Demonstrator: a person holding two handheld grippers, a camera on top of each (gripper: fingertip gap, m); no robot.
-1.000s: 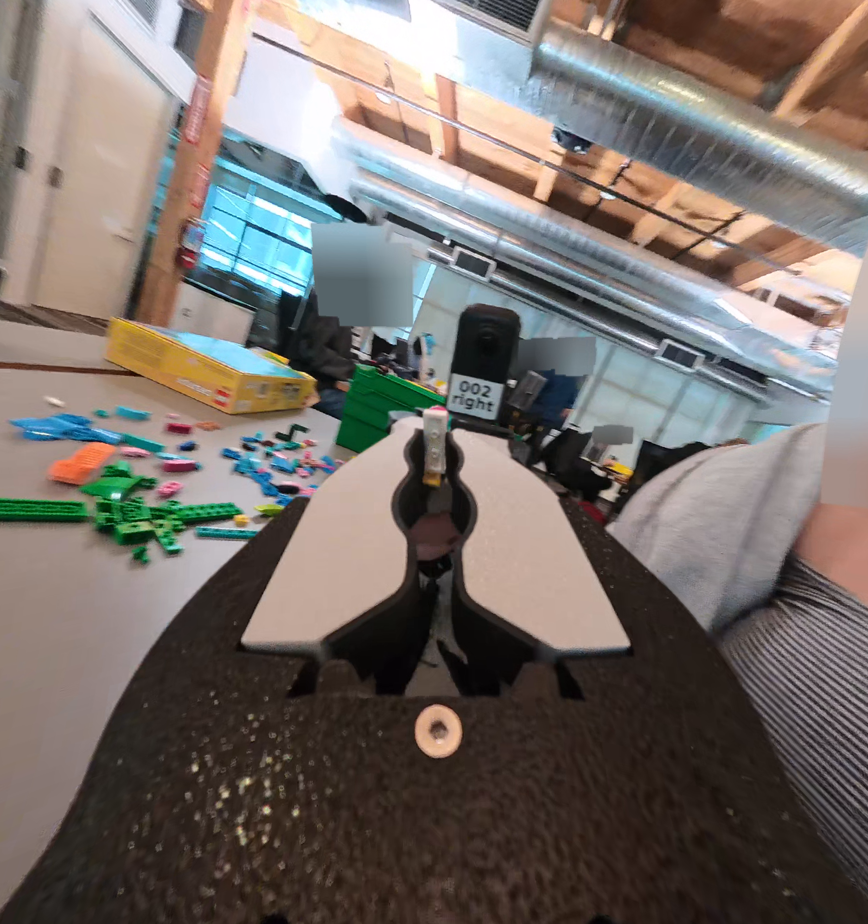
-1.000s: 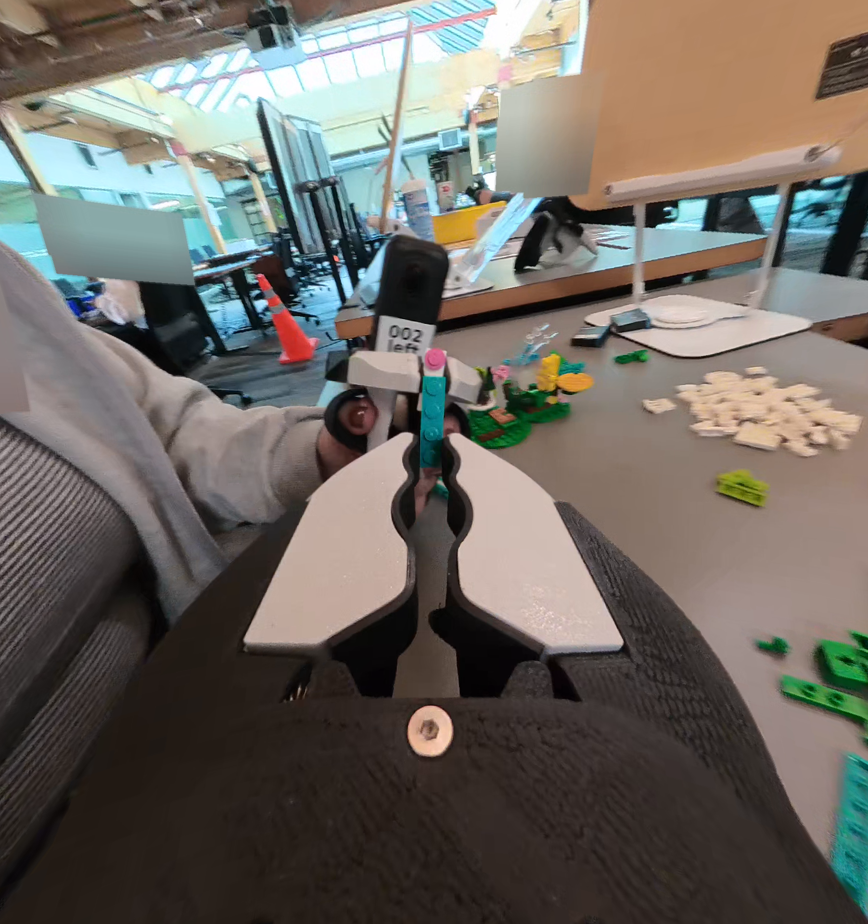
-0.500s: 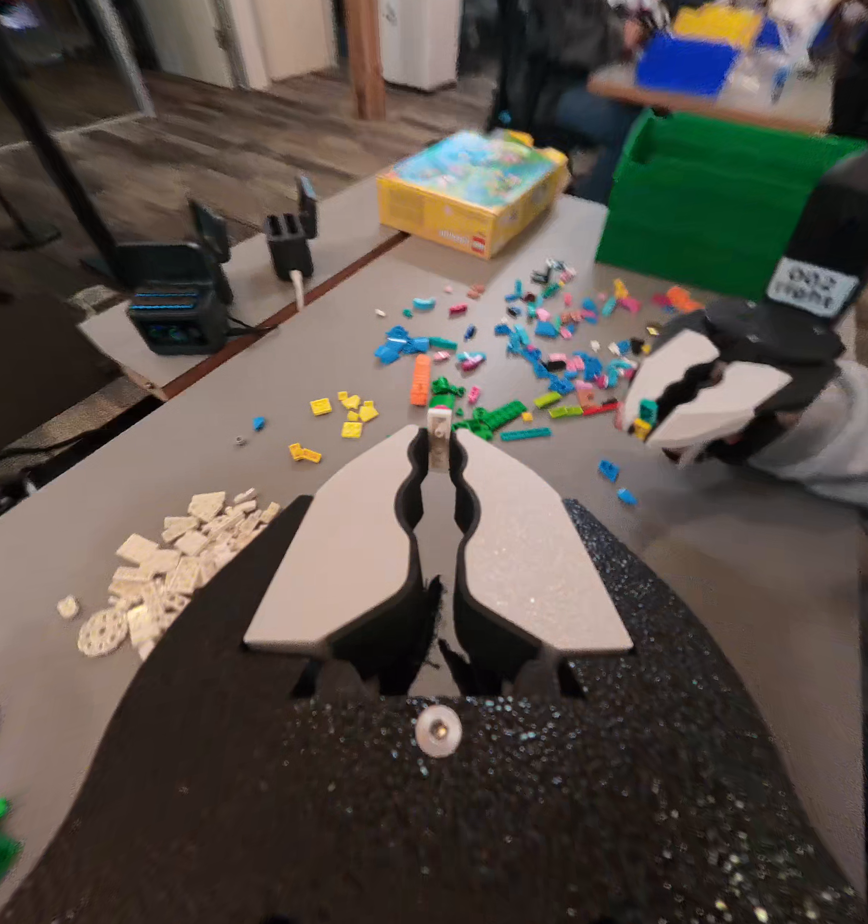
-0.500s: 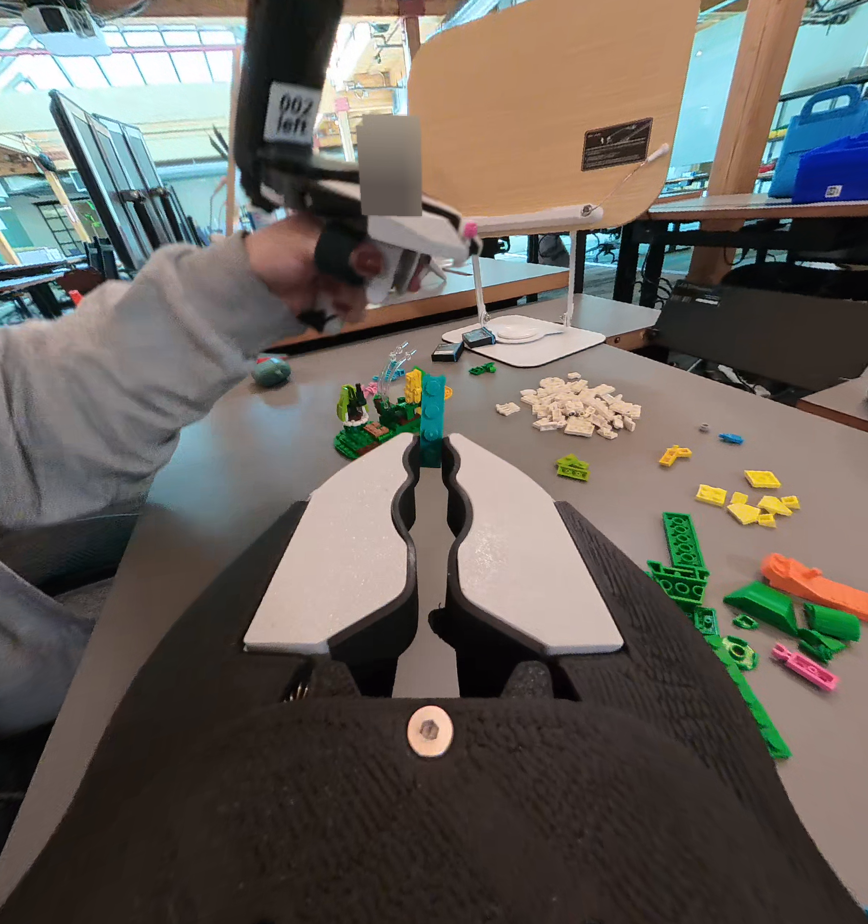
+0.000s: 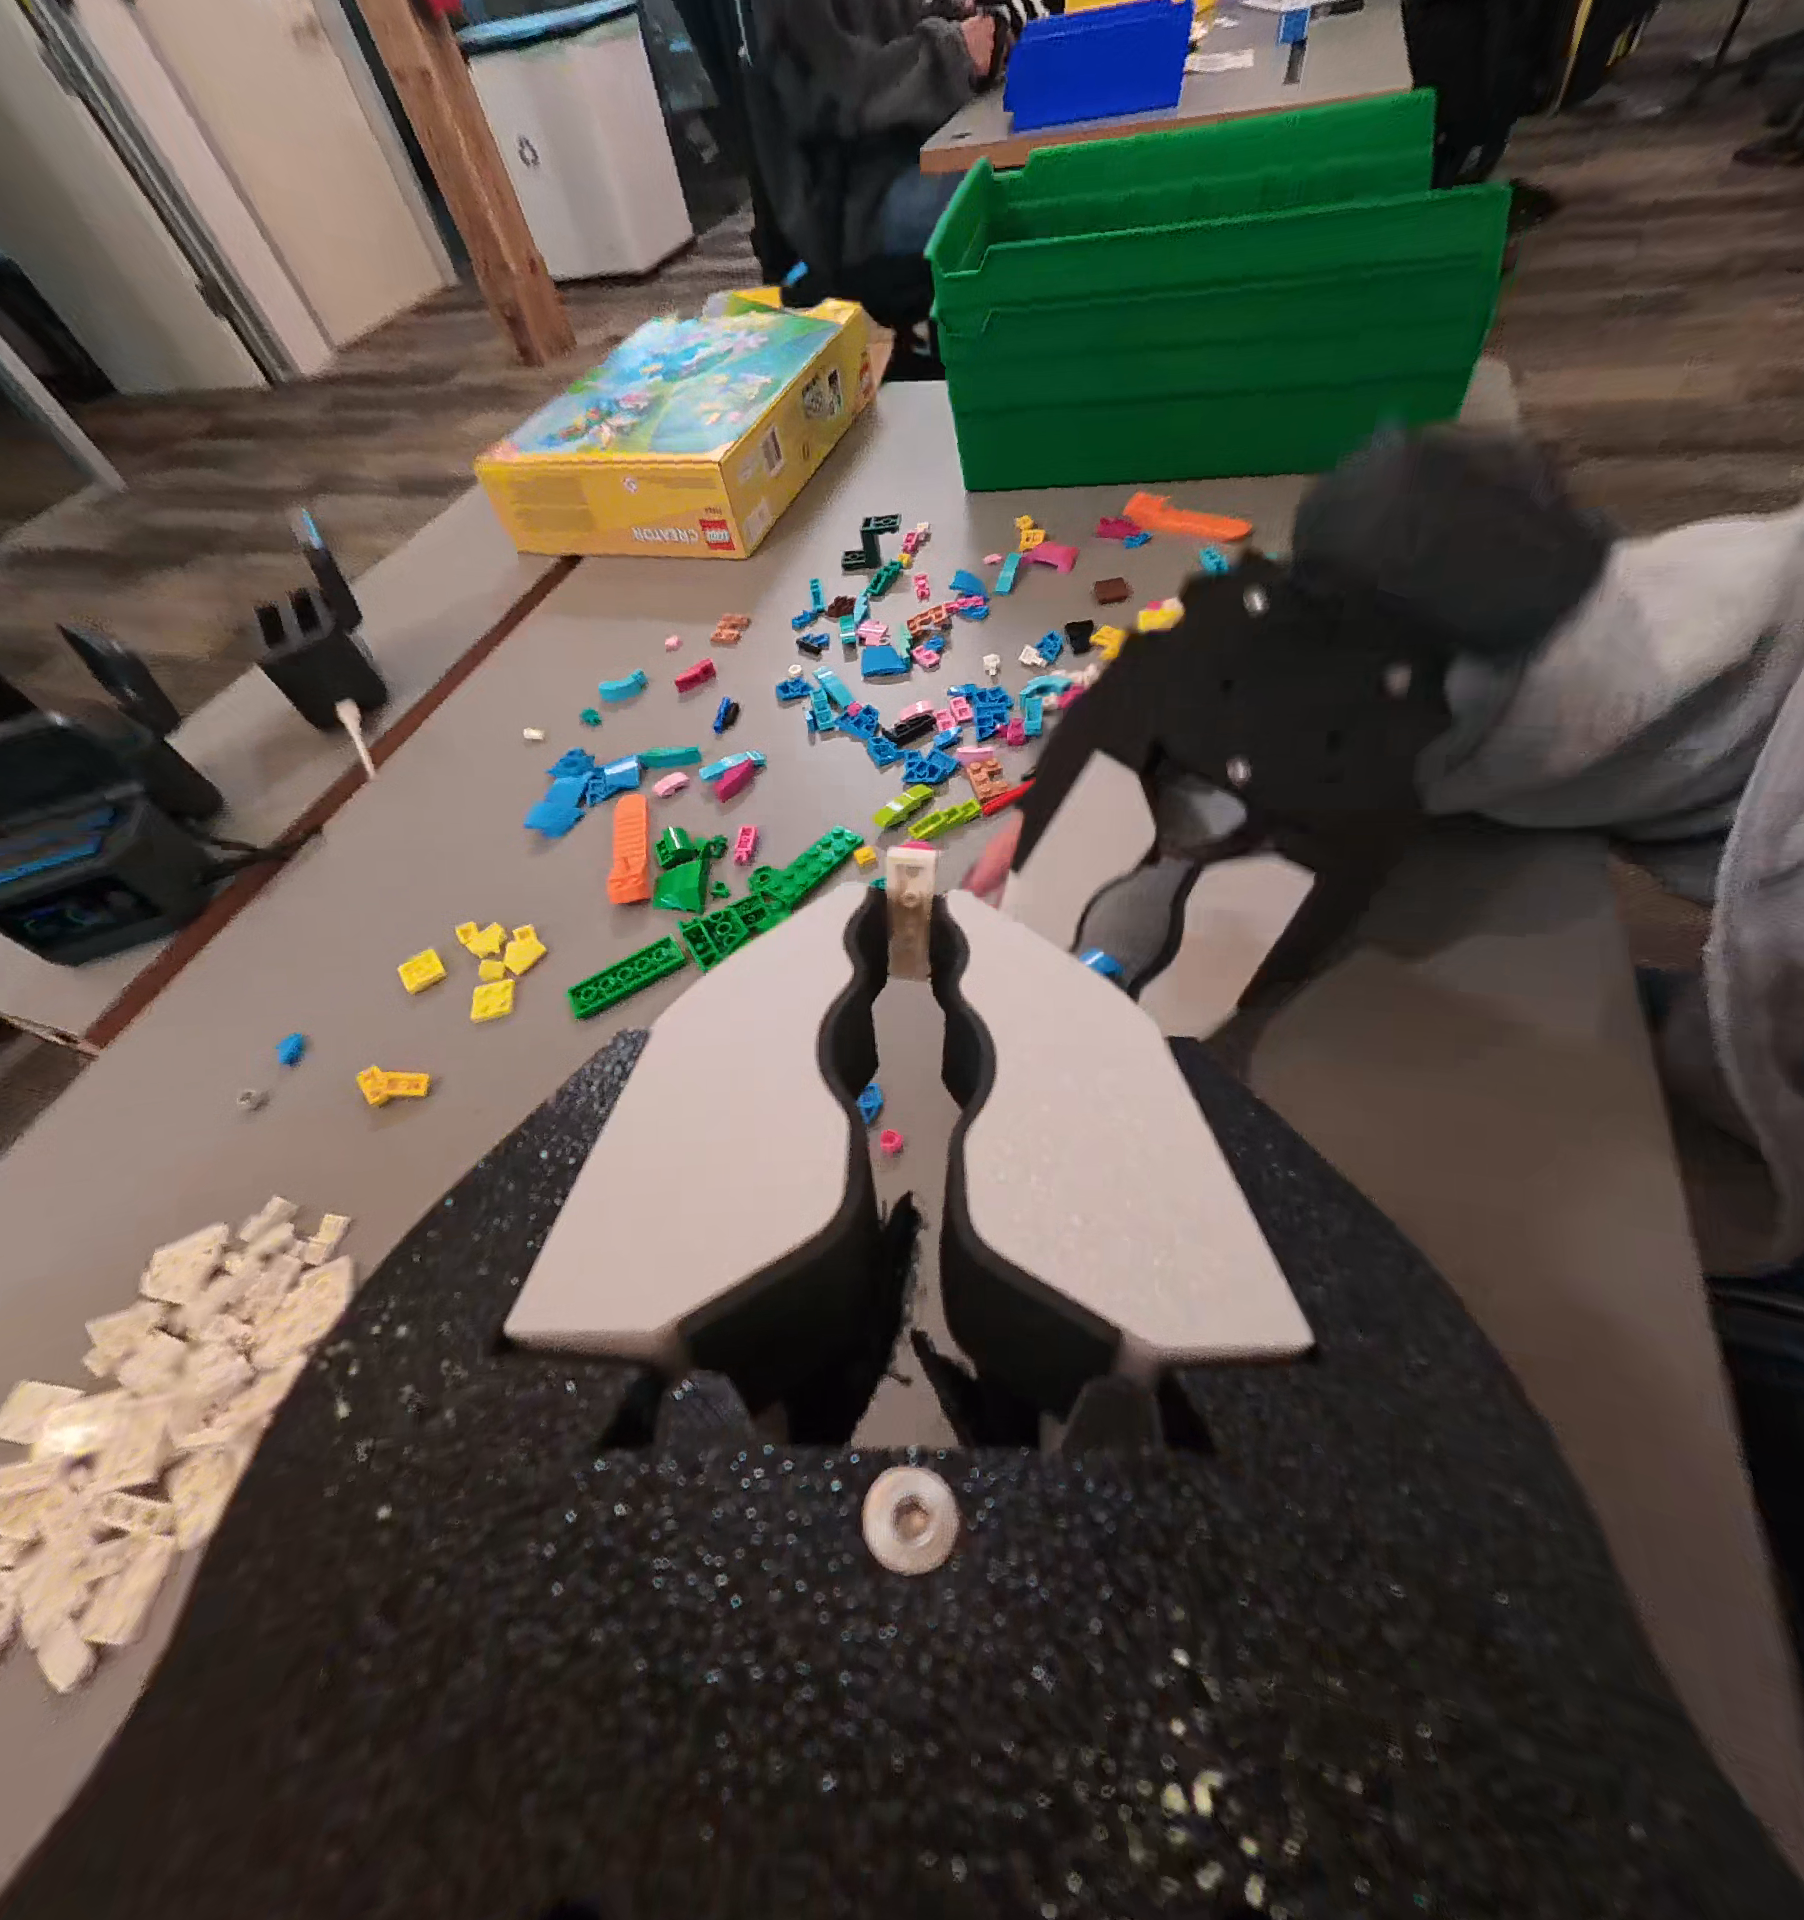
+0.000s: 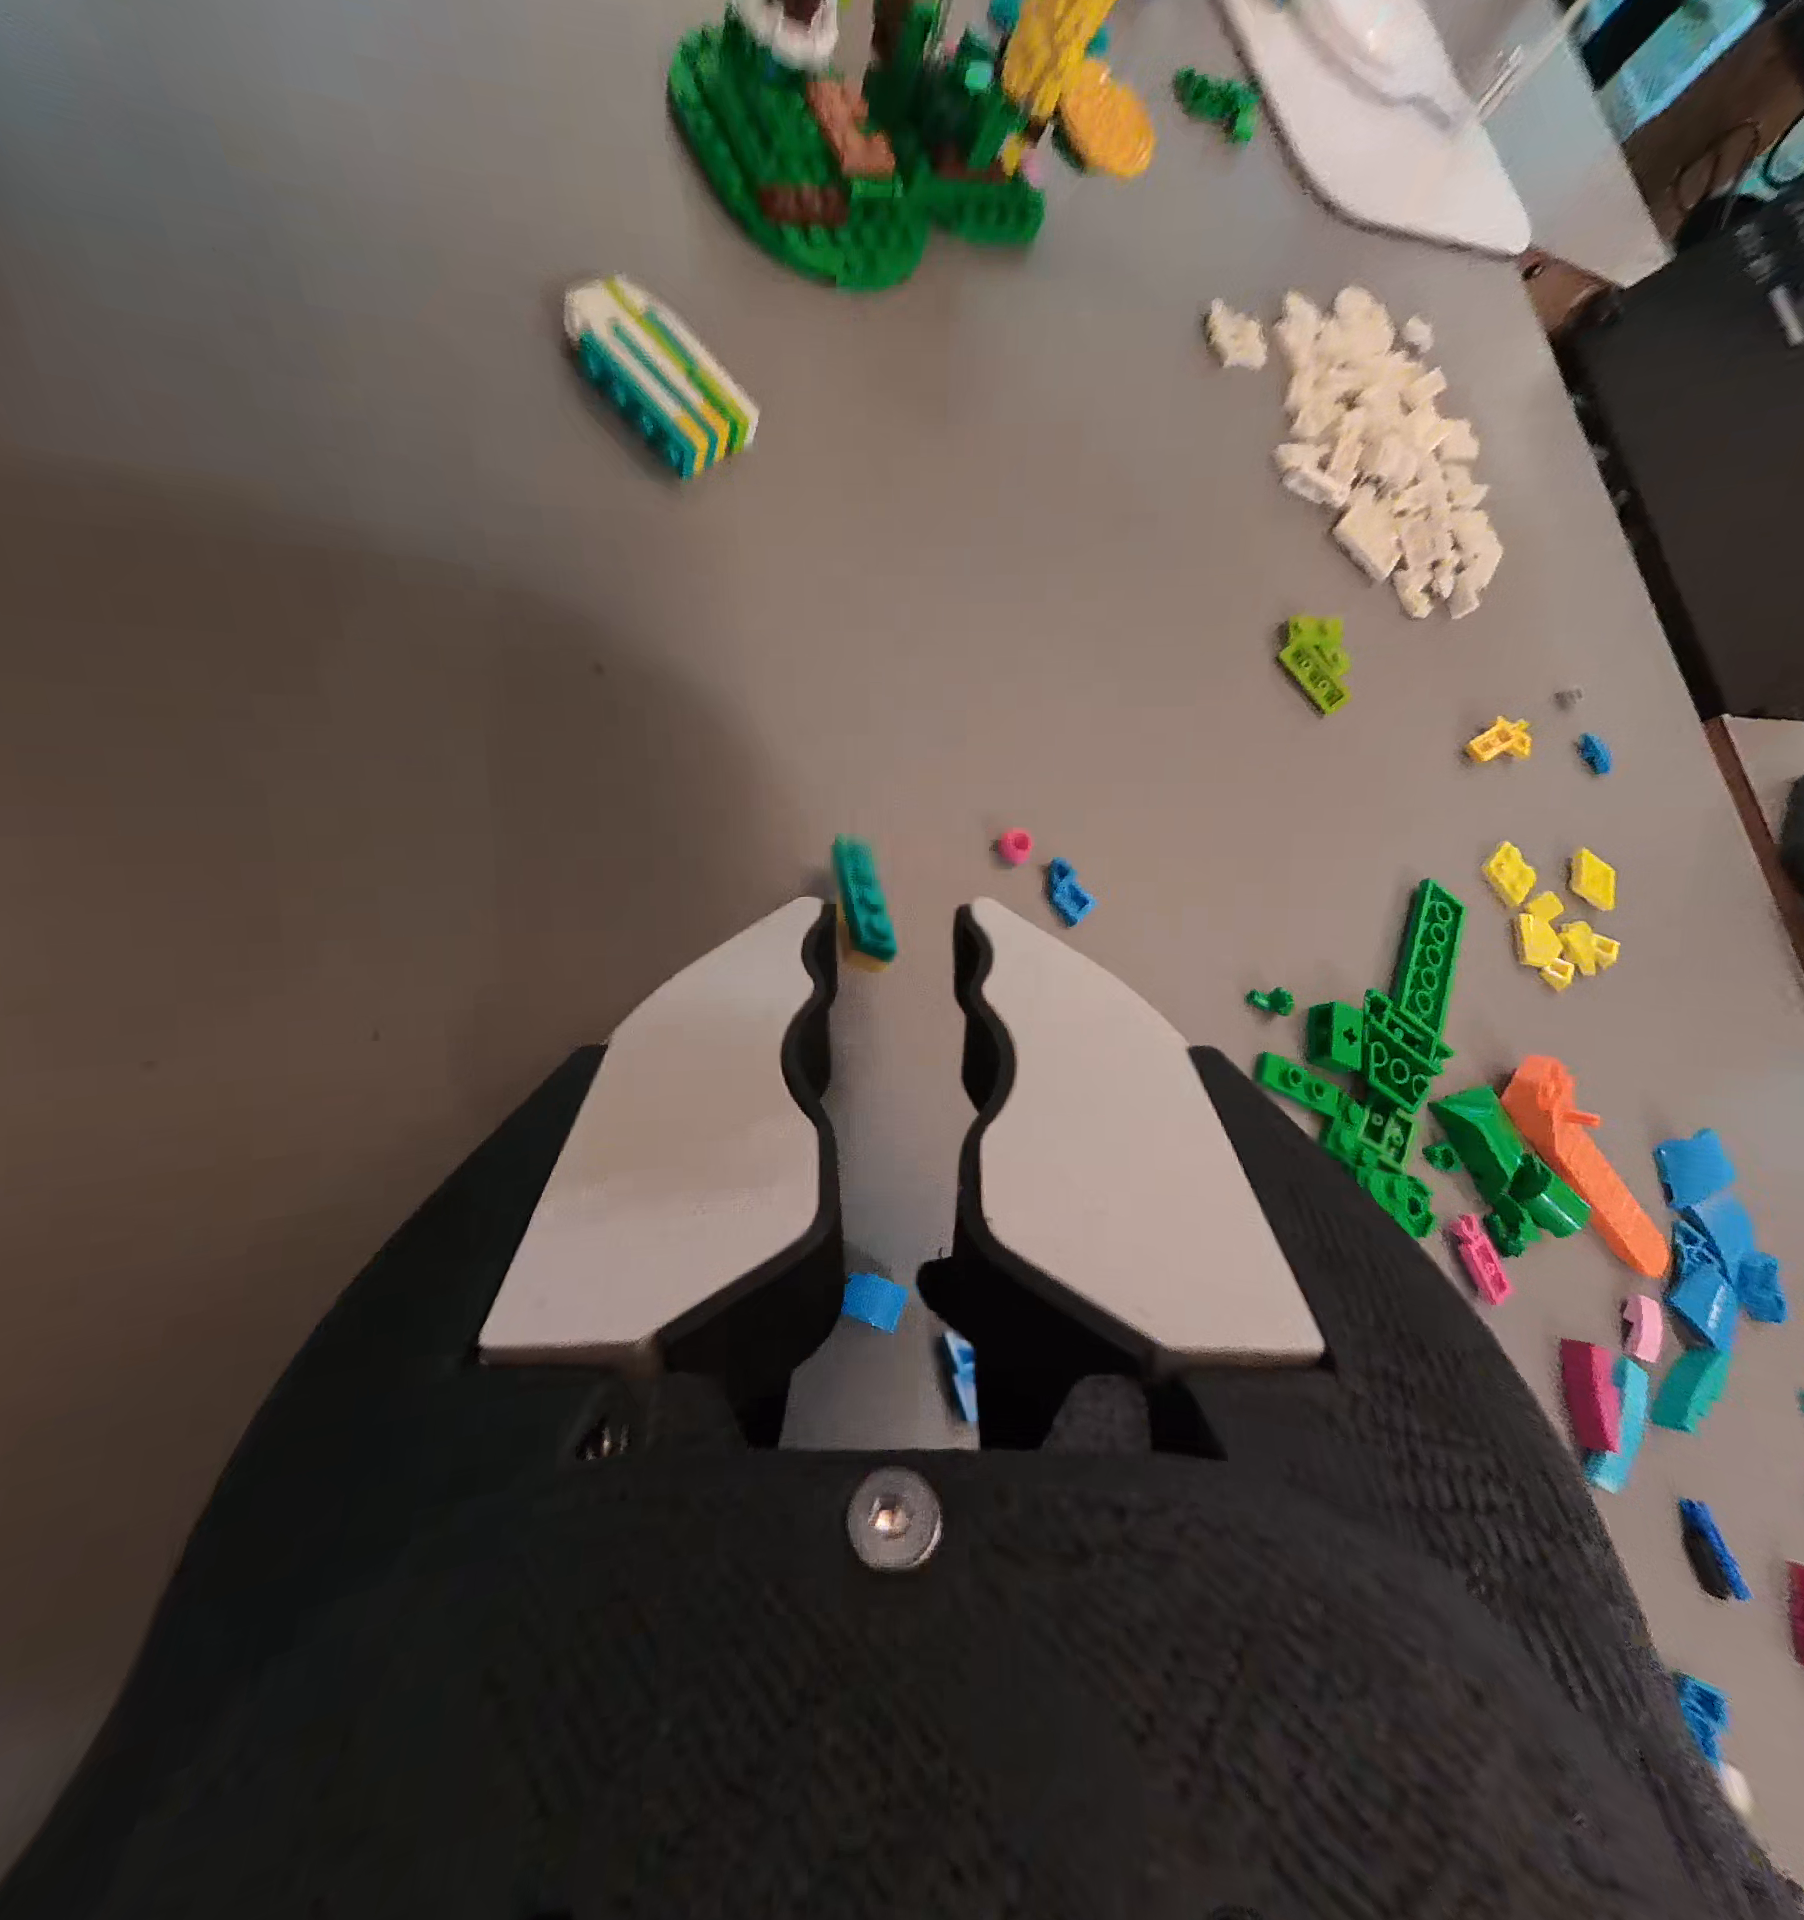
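Grippers, two. Left gripper [image 5: 906,906]: we find it clamped on one tan plate [image 5: 910,935], pink-tipped, above the table [image 6: 358,623]. Right gripper [image 6: 893,920]: jaws now apart, where half a second ago they pinched one teal plate [image 6: 862,899]; yellow beneath, it sits blurred beside the left finger, clear of the right. Just right: one pink stud [image 6: 1014,845], one blue piece [image 6: 1067,891]. Farther: one striped build [image 6: 659,374], one white heap [image 6: 1386,457].
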